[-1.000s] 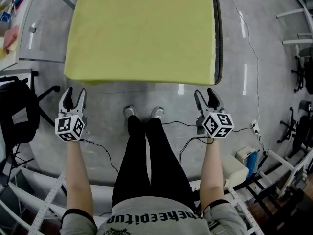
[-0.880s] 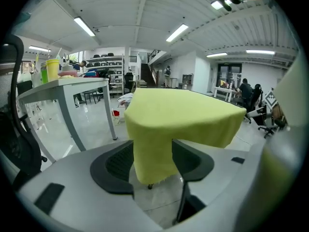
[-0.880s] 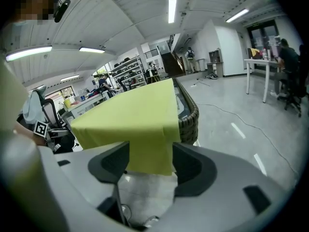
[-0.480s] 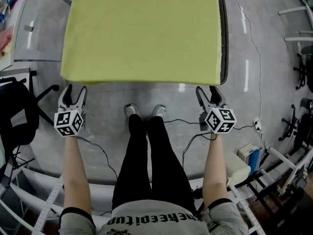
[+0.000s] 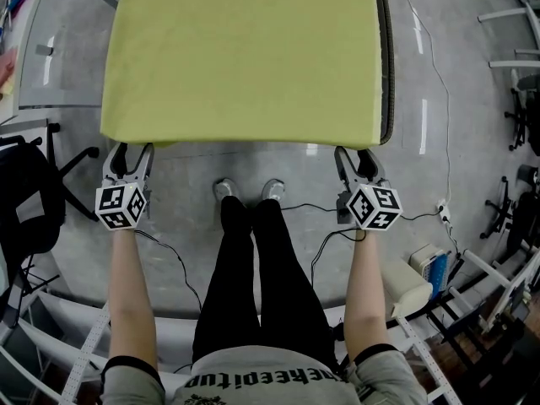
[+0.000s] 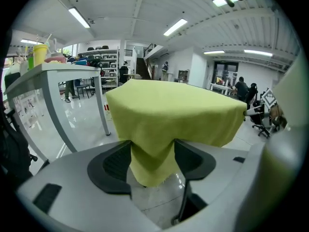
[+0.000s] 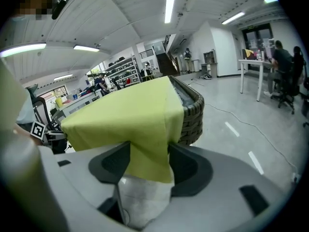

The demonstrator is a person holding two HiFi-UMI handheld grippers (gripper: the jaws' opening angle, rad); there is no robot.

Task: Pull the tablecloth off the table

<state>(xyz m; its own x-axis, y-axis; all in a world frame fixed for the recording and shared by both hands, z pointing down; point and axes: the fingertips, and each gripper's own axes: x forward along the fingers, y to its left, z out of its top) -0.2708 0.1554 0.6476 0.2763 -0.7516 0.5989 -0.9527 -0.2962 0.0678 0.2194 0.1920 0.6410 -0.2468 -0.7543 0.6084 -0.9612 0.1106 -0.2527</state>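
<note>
Although the yellow-green tablecloth (image 5: 245, 49) lies spread over the table (image 5: 386, 57) ahead of both sets of fingers, its near edge hangs free just above them. The table itself shows only as a dark woven rim along the side outward of the right fingers. Grey floor (image 5: 181, 184) lies below and behind the fingers, with black cables (image 5: 169, 256) trailing across it back from the two grippers. The person's black-clad legs (image 5: 253, 268) stand between the grippers, with the shoes (image 5: 224, 192) pointing toward the table.

The left gripper (image 5: 131, 152) sits under the cloth's near left corner (image 6: 149, 163). Its fingers (image 6: 113, 166) have just been opening and now stand spread wide, released. That corner droops loose into the gap between them and is not pinched.

The right gripper (image 5: 356, 154) sits under the near right corner (image 7: 149, 158). Its fingers (image 7: 188, 168) are likewise apart and unclenched. That corner hangs down between them, and the woven rim shows just beyond it, outward of the fingers.
</note>
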